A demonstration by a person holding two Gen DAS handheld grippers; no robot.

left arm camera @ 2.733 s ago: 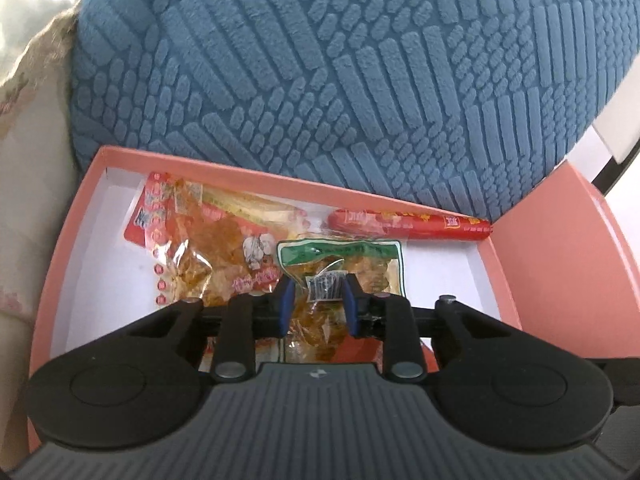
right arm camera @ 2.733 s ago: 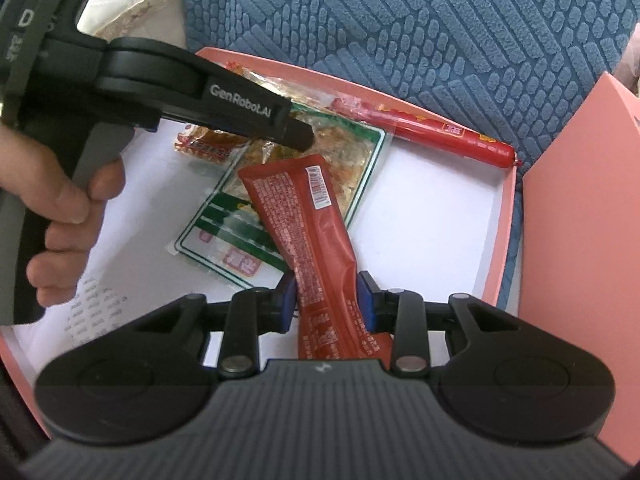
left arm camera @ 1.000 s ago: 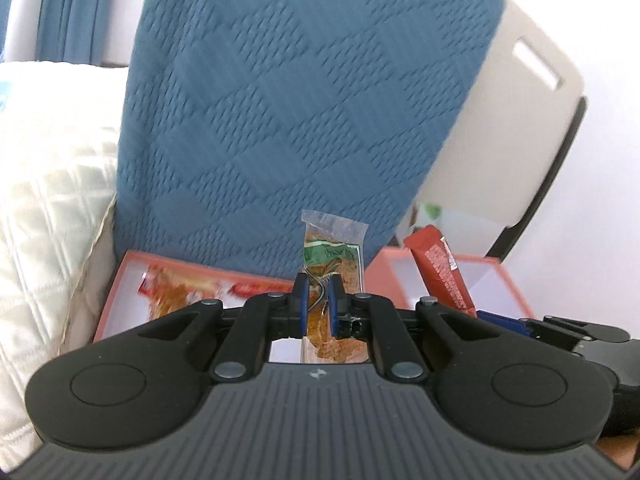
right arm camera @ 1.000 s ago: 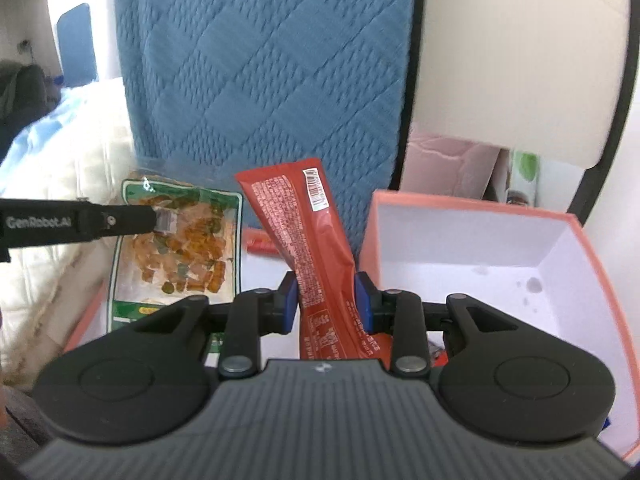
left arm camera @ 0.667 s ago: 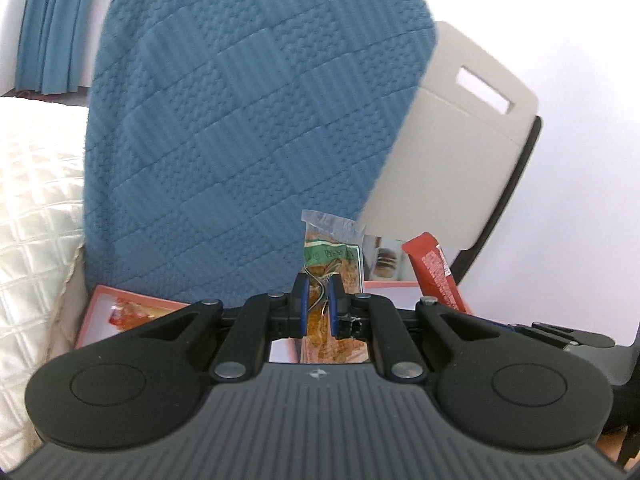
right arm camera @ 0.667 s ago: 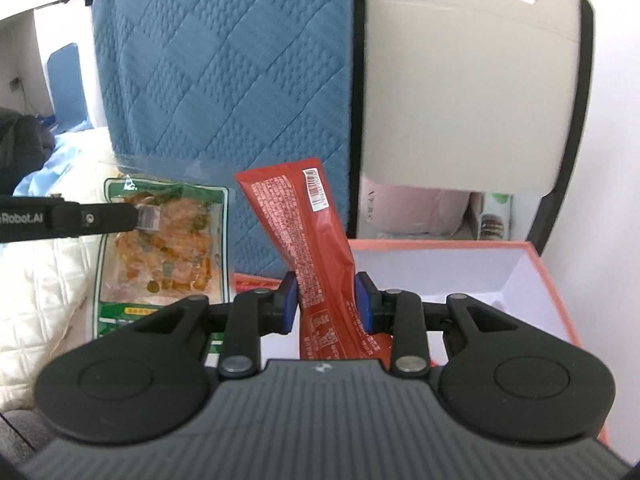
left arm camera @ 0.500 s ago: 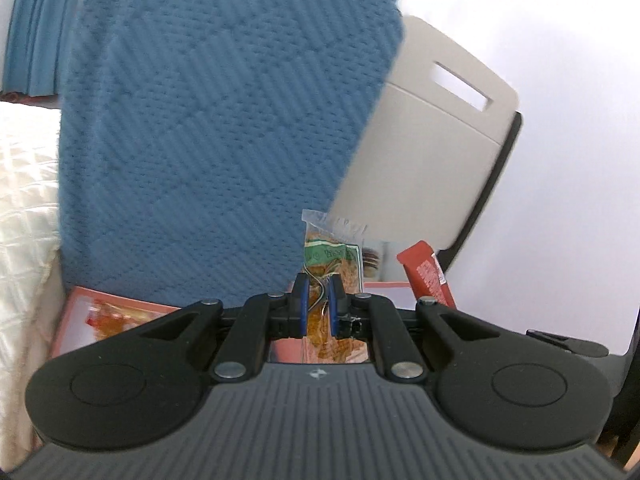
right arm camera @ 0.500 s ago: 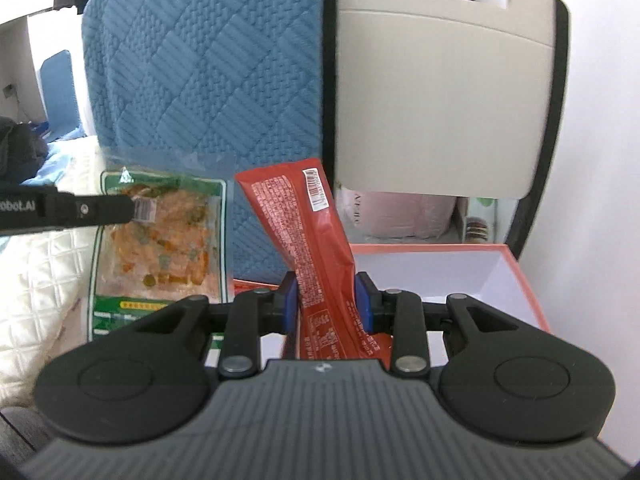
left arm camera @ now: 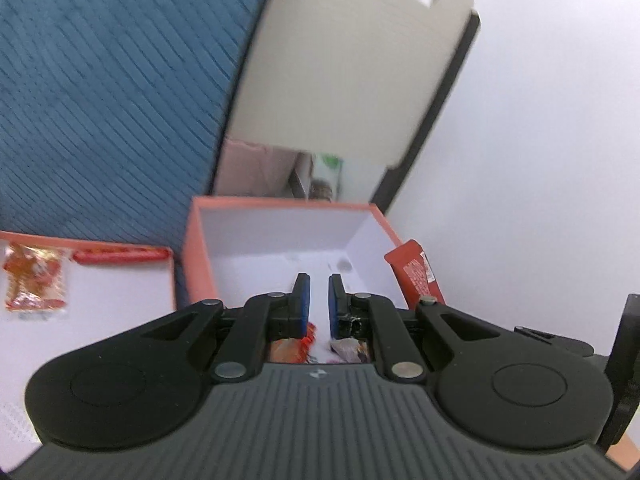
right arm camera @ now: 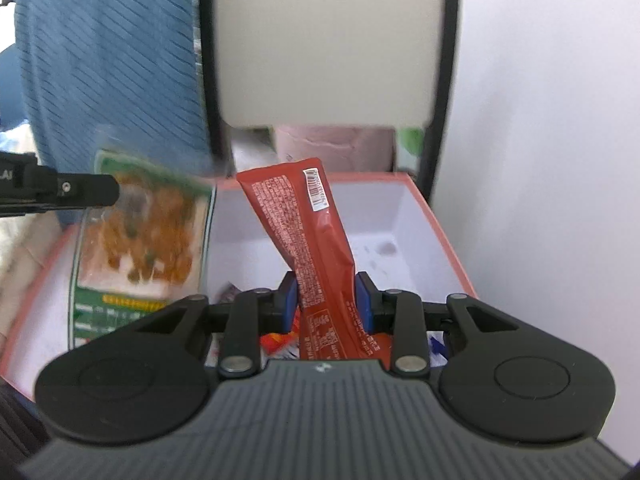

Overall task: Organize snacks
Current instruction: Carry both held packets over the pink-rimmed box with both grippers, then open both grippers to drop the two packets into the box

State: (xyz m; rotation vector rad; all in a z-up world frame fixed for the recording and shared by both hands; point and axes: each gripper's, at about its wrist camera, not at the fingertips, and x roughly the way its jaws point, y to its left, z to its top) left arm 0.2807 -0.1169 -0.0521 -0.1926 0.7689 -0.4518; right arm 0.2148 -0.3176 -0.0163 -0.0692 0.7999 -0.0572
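Observation:
My right gripper (right arm camera: 326, 280) is shut on a long red snack packet (right arm camera: 296, 216), held upright over the deep orange box (right arm camera: 440, 236); that packet's top also shows in the left wrist view (left arm camera: 416, 276). In the left wrist view my left gripper (left arm camera: 319, 280) points into the same box (left arm camera: 280, 202). Its blue pads stand a narrow gap apart and no packet shows between them. In the right wrist view a green-edged clear packet (right arm camera: 144, 224), blurred, hangs at that gripper's fingers (right arm camera: 80, 192), left of the box. Other snacks (right arm camera: 276, 340) lie in the box.
To the left of the box a shallow orange tray (left arm camera: 120, 300) holds a red sausage stick (left arm camera: 120, 255) and an orange packet (left arm camera: 32, 276). Behind stand a blue quilted cushion (left arm camera: 100, 80) and a beige chair back (left arm camera: 340, 60). On the right is a white wall (left arm camera: 540, 120).
Both grippers swept right from the tray to the deep box. The green-edged packet no longer shows between the left pads in the left wrist view. The red packet stays gripped.

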